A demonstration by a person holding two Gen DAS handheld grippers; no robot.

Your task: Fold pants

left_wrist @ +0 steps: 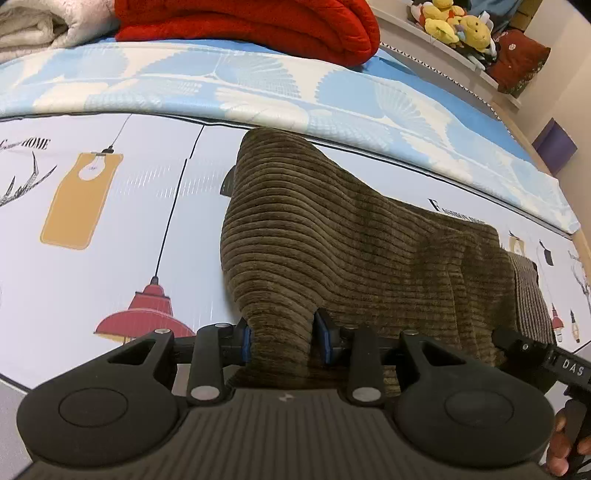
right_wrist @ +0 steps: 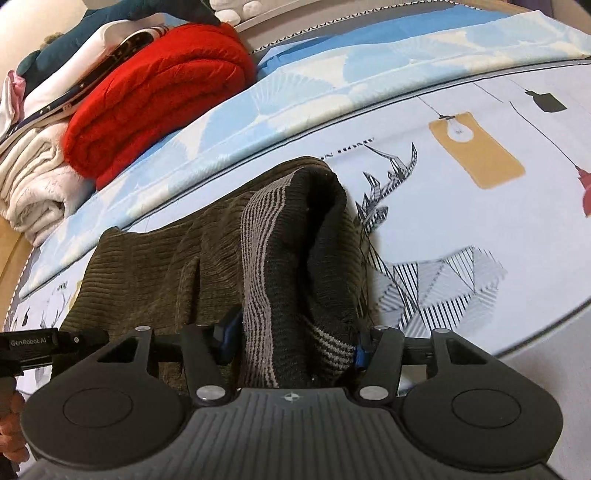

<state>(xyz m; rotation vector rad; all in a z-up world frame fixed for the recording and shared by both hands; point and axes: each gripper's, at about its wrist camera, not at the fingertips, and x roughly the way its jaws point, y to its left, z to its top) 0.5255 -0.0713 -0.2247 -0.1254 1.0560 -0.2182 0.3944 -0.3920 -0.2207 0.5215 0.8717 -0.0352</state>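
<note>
Olive-brown corduroy pants (left_wrist: 332, 240) on printed bed sheet (left_wrist: 110, 229), left tool (left_wrist: 286, 341) and right tool (right_wrist: 291, 343) each clamped on cloth

left claw (left_wrist: 285, 341): black, blue pads, silver screws | right claw (right_wrist: 291, 341): same

Bed (left_wrist: 110, 229) with lamp-print sheet; red blanket (left_wrist: 251, 26) behind; shelf (left_wrist: 436, 40) holding plush toys (left_wrist: 458, 26).
</note>
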